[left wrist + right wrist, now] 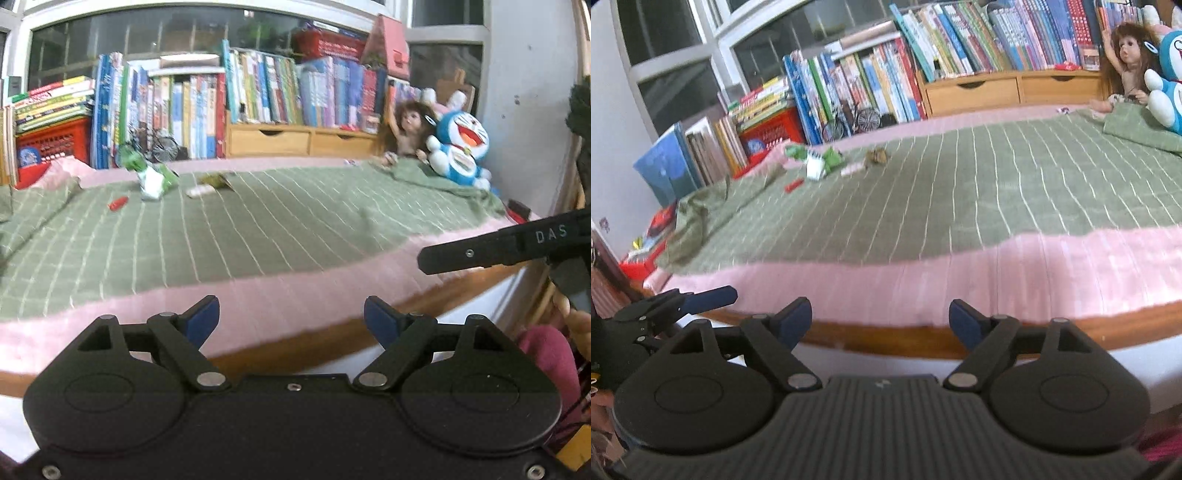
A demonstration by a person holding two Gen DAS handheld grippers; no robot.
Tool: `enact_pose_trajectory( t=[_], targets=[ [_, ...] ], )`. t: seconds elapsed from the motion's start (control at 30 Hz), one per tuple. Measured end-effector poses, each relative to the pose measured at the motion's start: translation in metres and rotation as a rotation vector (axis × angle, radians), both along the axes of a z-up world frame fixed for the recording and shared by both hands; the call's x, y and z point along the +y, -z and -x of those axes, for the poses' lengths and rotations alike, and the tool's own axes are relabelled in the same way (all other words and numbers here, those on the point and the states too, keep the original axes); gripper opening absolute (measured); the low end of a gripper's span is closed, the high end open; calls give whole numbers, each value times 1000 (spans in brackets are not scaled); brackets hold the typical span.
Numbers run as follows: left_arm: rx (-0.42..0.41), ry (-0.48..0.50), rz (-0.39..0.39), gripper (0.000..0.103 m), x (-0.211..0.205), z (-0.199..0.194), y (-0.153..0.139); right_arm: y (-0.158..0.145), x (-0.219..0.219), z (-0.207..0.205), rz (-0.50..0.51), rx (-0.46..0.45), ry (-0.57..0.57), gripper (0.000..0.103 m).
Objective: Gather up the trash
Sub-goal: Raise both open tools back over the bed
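Trash lies at the far side of a bed covered by a green checked blanket (258, 221): a crumpled green and white wrapper (153, 179), a small red scrap (118, 203), a white strip (199, 191) and a brownish crumpled piece (218, 181). In the right wrist view the same wrapper (822, 162), red scrap (794, 184) and brown piece (876, 157) sit at upper left. My left gripper (291, 319) is open over the bed's near edge, holding nothing. My right gripper (881, 323) is open too, also at the near edge, far from the trash.
Rows of books (258, 92) and wooden drawers (295, 140) line the windowsill behind the bed. A doll (406, 129) and a blue plush toy (461, 147) sit at the far right. A red crate (55, 142) stands far left. The pink sheet (258, 306) shows along the front.
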State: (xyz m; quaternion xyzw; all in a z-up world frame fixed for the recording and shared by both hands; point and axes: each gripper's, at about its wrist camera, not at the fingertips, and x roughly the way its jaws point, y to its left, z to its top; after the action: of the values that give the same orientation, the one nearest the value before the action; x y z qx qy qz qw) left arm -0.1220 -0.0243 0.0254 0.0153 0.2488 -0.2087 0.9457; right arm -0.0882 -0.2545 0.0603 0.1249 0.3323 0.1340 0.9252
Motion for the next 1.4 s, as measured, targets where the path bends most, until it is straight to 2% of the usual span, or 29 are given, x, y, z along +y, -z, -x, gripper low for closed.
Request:
enact_pose_trajectory(
  t=[0.27,0.6,0.87,1.4],
  targets=[
    [-48,-64,11,87,11,-31,-16,-14,1,-20,1,-67,12,90],
    [-74,-127,17,87,21,-78,-24,-17,2,-56,-10,-44,23,91],
    [-77,-165,41,88,27,-123,-33,-25,10,-85,41,-52,17,91],
    [18,-266,47,88,49,-209,-17,-15,20,-148,37,-15,18,91]
  ],
)
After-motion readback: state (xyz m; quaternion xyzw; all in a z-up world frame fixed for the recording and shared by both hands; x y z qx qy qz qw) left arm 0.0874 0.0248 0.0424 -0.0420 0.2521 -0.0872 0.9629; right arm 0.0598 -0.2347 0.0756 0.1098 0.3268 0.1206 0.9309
